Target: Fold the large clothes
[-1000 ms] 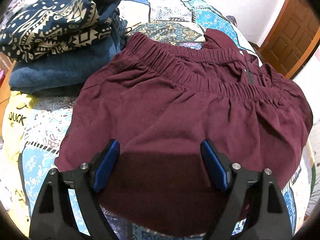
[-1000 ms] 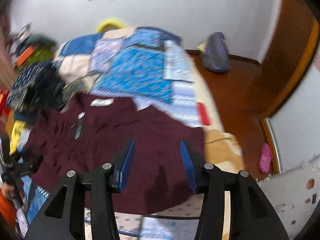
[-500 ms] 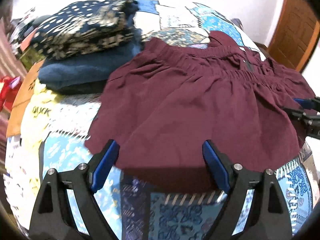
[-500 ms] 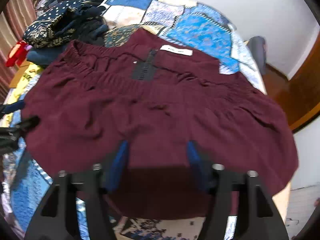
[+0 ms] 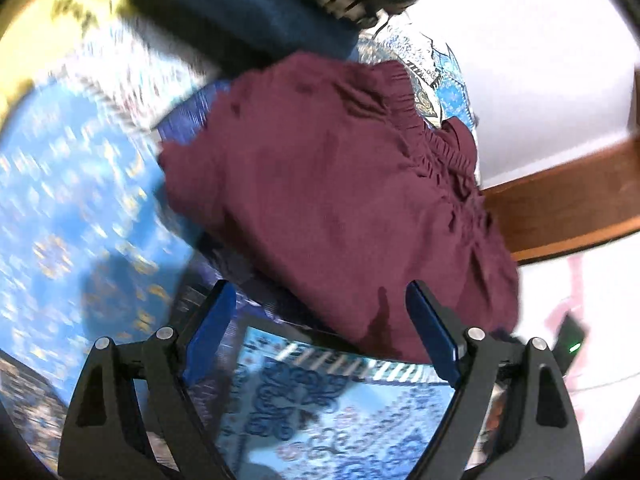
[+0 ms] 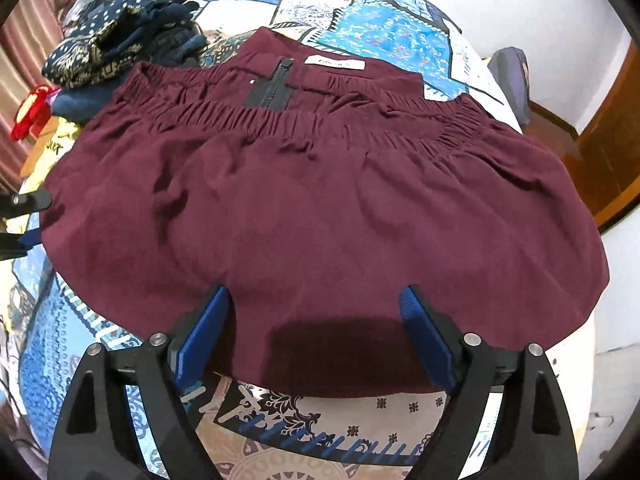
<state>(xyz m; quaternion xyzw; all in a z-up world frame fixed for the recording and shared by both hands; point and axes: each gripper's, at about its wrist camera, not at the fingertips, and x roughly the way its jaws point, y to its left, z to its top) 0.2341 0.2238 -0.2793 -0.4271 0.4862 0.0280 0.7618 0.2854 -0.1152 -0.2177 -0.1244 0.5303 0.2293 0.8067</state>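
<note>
i see the maroon skirt [image 6: 320,208] spread flat on the patchwork bedspread [image 6: 384,36], elastic waistband at the far side with a black zipper [image 6: 276,84] and white label [image 6: 335,63] showing. my right gripper [image 6: 316,336] hangs over the near hem, jaws spread wide and grasping nothing. my left gripper [image 5: 320,332] is likewise released, holding nothing, its fingers just off the skirt's [image 5: 340,208] edge; that view is motion-blurred. a pile of folded dark clothes [image 6: 120,48] sits beside the skirt's far left corner.

maroon skirt [image 5: 340,208] on quilt [image 5: 80,200], left tool [image 5: 320,332] open
</note>
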